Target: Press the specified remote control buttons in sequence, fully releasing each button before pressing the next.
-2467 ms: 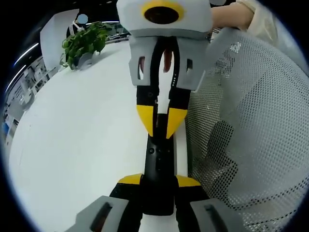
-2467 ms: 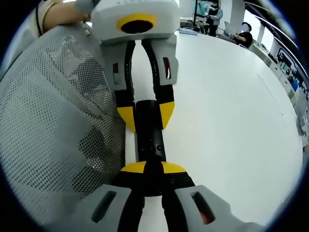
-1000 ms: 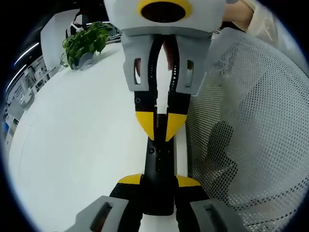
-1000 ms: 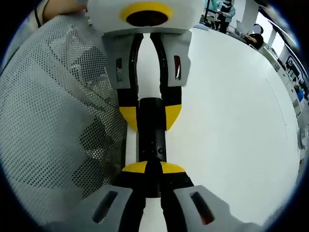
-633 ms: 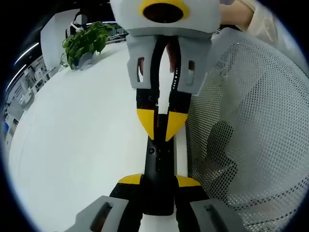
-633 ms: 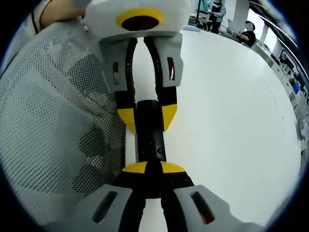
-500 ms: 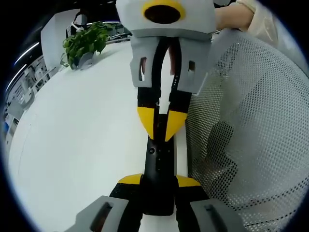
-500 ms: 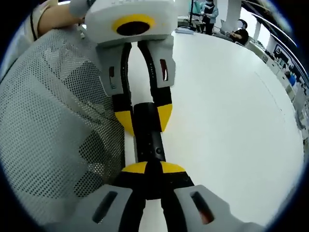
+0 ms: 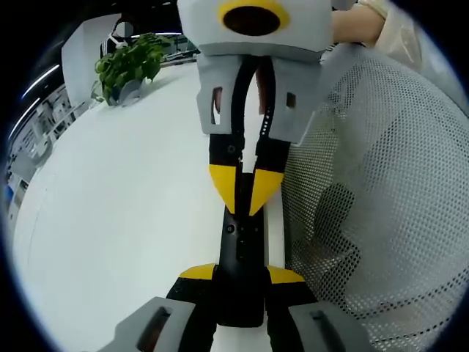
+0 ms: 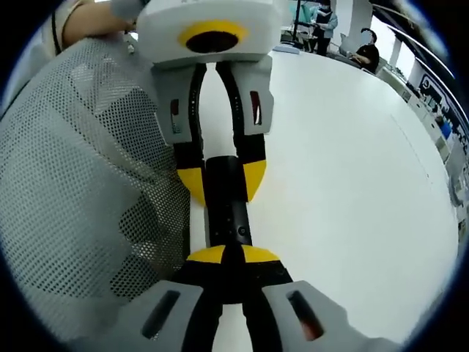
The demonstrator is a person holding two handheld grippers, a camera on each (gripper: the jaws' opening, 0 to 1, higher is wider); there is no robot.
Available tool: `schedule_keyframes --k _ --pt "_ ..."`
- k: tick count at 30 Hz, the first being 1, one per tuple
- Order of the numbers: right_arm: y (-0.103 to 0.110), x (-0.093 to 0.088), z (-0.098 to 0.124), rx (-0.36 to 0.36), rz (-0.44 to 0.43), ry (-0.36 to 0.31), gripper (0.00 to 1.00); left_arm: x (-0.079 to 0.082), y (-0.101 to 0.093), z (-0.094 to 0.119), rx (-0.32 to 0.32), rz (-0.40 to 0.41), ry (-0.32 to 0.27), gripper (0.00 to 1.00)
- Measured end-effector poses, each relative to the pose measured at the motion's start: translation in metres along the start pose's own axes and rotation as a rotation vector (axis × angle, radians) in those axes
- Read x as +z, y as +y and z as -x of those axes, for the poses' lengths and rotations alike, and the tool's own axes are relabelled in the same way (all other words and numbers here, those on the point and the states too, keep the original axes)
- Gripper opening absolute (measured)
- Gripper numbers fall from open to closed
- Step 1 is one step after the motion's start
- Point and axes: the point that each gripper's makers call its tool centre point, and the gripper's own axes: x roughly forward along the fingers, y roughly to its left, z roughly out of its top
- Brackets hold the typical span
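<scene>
Left tool (image 9: 240,273), jaws clamped on the near end of the black remote (image 9: 241,242). The remote's long axis runs straight away from it, off the white desk (image 9: 117,220). Beyond, the right tool (image 9: 245,192) faces it head-on, yellow tips pressed together over the remote's far end. In the right gripper view, the right tool (image 10: 226,254) sits on the remote (image 10: 226,213), with the left tool (image 10: 223,180) gripping the other end. White mesh (image 9: 374,183) alongside; potted plant (image 9: 129,64) far off. The presser is already on the button face, I judge.
</scene>
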Motion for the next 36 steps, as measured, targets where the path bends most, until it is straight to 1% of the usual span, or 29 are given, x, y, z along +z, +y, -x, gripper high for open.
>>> schedule_keyframes --k 5,9,10,12,13,15,16,17,19,22,23,24,25,26,27,28,29,30,31,32,33,35,36 --pt "0.0 0.001 -0.001 0.006 0.03 0.025 0.03 0.0 0.0 0.0 -0.001 -0.002 0.0 0.24" --pt "0.002 0.001 0.0 0.011 0.034 0.026 0.02 0.0 0.0 0.0 -0.001 -0.005 0.0 0.24" --pt "0.003 0.001 0.0 0.009 0.057 0.031 0.01 0.0 0.0 0.0 -0.001 -0.005 0.0 0.24" --pt "0.003 0.003 0.0 0.002 0.061 0.046 0.0 0.0 -0.001 0.0 -0.002 -0.005 0.0 0.24" --pt "0.003 0.002 0.0 -0.001 0.084 0.07 0.0 0.0 0.0 0.0 -0.002 -0.002 0.0 0.24" --pt "0.003 0.002 -0.001 -0.001 0.098 0.089 0.0 0.0 0.0 -0.001 -0.001 0.0 -0.003 0.24" --pt "0.003 0.002 -0.001 0.001 0.095 0.083 0.0 0.0 0.0 0.0 -0.001 0.0 -0.004 0.24" --pt "0.002 0.002 -0.001 0.009 0.036 0.05 0.0 0.0 0.0 0.0 -0.001 0.0 -0.004 0.24" --pt "0.002 0.002 0.001 0.007 -0.015 0.001 0.0 0.0 0.0 0.0 -0.003 0.003 -0.006 0.24" --pt "0.002 0.001 0.001 -0.018 0.033 0.004 0.0 0.0 0.0 0.0 -0.004 0.002 -0.007 0.24" --pt "0.002 0.001 0.0 -0.02 0.022 0.005 0.0 0.0 0.0 0.0 -0.004 0.003 -0.008 0.24" --pt "0.001 0.001 0.0 -0.024 -0.009 0.0 0.0 0.0 0.0 0.0 -0.003 0.005 -0.009 0.24" --pt "0.001 0.001 0.0 -0.024 -0.013 -0.006 0.0 0.0 0.0 0.0 -0.003 0.008 -0.009 0.24" --pt "0.0 0.001 0.001 -0.022 -0.031 -0.018 0.0 0.0 0.0 0.0 -0.003 0.005 -0.009 0.24" --pt "0.0 0.001 0.001 -0.02 -0.073 -0.039 0.0 0.0 0.0 0.0 -0.003 0.006 -0.009 0.24" --pt "-0.001 0.001 0.001 -0.02 -0.079 -0.05 0.0 0.0 0.0 0.0 -0.003 0.006 -0.009 0.24" --pt "-0.001 0.001 0.001 -0.018 -0.11 -0.067 0.0 0.0 0.0 0.0 -0.003 0.006 -0.01 0.24" --pt "0.0 0.001 0.001 -0.008 -0.145 -0.075 0.01 0.0 0.0 0.0 -0.003 0.007 -0.011 0.24" --pt "0.005 0.002 0.001 0.025 -0.197 -0.082 0.07 0.0 0.0 0.0 -0.003 0.008 -0.012 0.24" --pt "0.011 0.005 0.002 0.057 -0.21 -0.09 0.12 0.0 0.0 0.0 -0.002 0.013 -0.013 0.24" --pt "0.009 0.004 0.002 0.023 -0.171 -0.082 0.13 0.0 0.0 0.0 -0.003 0.01 -0.013 0.24" --pt "0.0 0.003 0.003 -0.067 -0.035 -0.063 0.06 0.0 0.0 0.0 -0.003 0.011 -0.013 0.24" --pt "0.005 0.003 0.001 -0.06 -0.014 -0.051 0.06 0.0 0.0 0.0 -0.003 0.01 -0.013 0.24"
